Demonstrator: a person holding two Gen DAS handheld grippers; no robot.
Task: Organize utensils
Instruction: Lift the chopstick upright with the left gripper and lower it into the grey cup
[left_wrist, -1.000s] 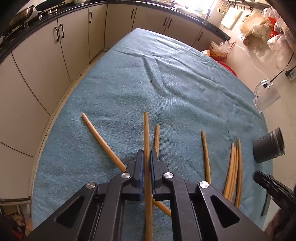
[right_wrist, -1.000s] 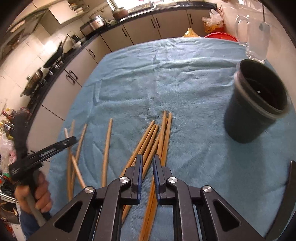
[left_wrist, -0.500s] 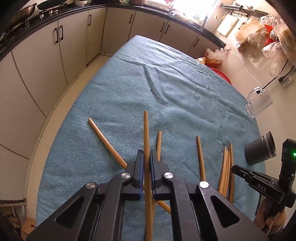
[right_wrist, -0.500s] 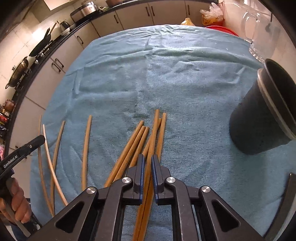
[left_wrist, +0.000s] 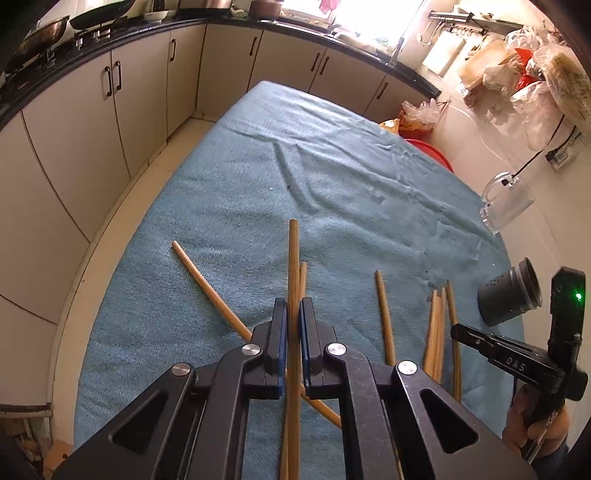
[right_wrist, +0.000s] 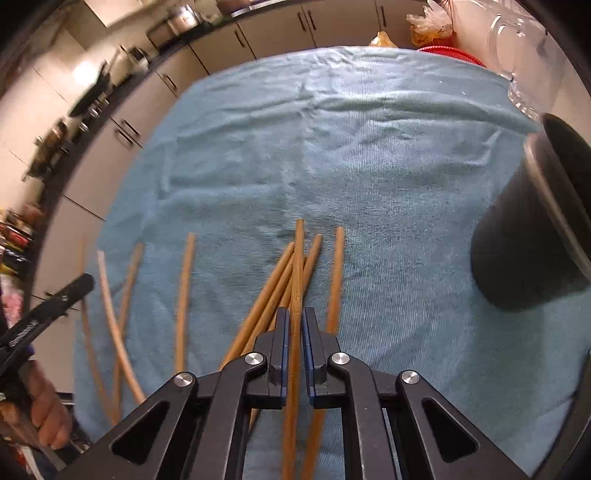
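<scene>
Left wrist view looks down on a table draped in a blue towel (left_wrist: 332, 184), creased across its middle, with pale kitchen cabinets (left_wrist: 92, 122) curving behind it. Near the towel's right edge a clear glass mug (left_wrist: 508, 203) stands, and nearer the camera a dark grey utensil holder (left_wrist: 508, 295) stands close to that same edge. The left gripper (left_wrist: 293, 314) has its jaws closed on a single wooden chopstick (left_wrist: 293, 258), which runs straight out past the fingertips. Beneath it another chopstick (left_wrist: 207, 286) lies at a slant on the towel, a lone chopstick (left_wrist: 384, 314) lies further right, and a small bundle of chopsticks (left_wrist: 441, 325) lies just left of the holder.

In the right wrist view the right gripper (right_wrist: 294, 328) is likewise clamped on one chopstick (right_wrist: 297, 258), over the fanned bundle (right_wrist: 269, 295). The holder (right_wrist: 528, 240) sits well to the right. At the blurred left edge, a hand (right_wrist: 48, 410) appears to grip the other gripper's handle.
</scene>
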